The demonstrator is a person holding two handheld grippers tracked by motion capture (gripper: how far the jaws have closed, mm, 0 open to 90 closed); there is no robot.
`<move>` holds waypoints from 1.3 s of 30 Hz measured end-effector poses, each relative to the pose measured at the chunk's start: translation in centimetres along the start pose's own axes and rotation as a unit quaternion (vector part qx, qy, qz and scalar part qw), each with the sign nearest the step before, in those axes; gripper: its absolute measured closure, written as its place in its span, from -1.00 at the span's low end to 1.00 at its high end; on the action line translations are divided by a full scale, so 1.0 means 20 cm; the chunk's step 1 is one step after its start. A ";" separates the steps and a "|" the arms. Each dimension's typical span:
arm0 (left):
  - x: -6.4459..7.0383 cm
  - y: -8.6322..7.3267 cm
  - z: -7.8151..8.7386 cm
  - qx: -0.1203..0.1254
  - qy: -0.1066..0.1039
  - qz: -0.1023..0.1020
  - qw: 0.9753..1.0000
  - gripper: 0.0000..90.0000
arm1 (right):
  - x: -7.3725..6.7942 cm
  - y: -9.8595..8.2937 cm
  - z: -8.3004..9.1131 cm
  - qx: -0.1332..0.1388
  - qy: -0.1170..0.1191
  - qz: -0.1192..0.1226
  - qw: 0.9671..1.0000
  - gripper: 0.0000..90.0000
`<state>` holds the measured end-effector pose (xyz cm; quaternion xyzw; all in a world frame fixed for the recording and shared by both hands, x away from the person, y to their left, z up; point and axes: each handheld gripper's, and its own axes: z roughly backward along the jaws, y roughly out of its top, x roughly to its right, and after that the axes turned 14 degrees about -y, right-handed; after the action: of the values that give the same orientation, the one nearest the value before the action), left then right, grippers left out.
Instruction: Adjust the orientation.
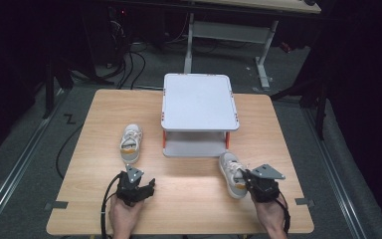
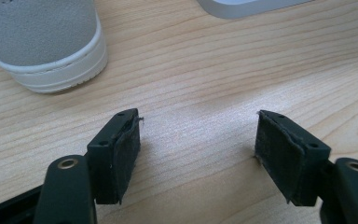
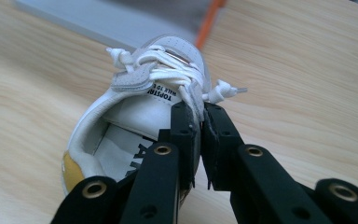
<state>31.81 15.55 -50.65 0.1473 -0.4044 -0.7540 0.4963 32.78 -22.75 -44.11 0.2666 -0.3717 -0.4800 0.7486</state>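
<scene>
Your right tongs (image 1: 245,175) are clenched on the right shoe (image 1: 232,174), pinching its side wall by the laces. In the right gripper view the jaws stand nearly together with the shoe's (image 3: 140,116) collar edge between them, one jaw inside the opening and one outside. That is a sensible hold: the wall is thin and firm there, so the shoe should hang from it without slipping, heel toward you and toe pointing at the rack (image 1: 199,102).

The shoe sits on the desk (image 1: 189,199) at the near right, just in front of the rack's lower shelf (image 1: 195,148) and close to its orange post. By my reading you have it lined up so that a short lift and push forward would carry it toe-first onto that shelf.

Your left tongs (image 1: 145,187) are released. In the left gripper view the jaws stand wide apart over bare desk (image 2: 205,70), holding nothing. The left shoe (image 1: 131,143) lies just ahead of them, left of the rack, and its heel (image 2: 46,46) shows near the left jaw but apart from it. The tongs look parked within reach, ready to take that shoe in its turn.

Watch the loose lace ends (image 3: 223,91) beside your right jaws; they could snag on the post.
</scene>
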 end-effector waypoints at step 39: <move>0.00 0.00 0.00 -0.004 0.003 -0.003 1.000 -0.30 | -0.19 0.04 0.00 0.048 0.117 -0.064 0.990 0.06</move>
<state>31.78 15.49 -50.62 0.1490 -0.3992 -0.7565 0.4962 32.29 -18.85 -44.65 0.3797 -0.2860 -0.4738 0.7413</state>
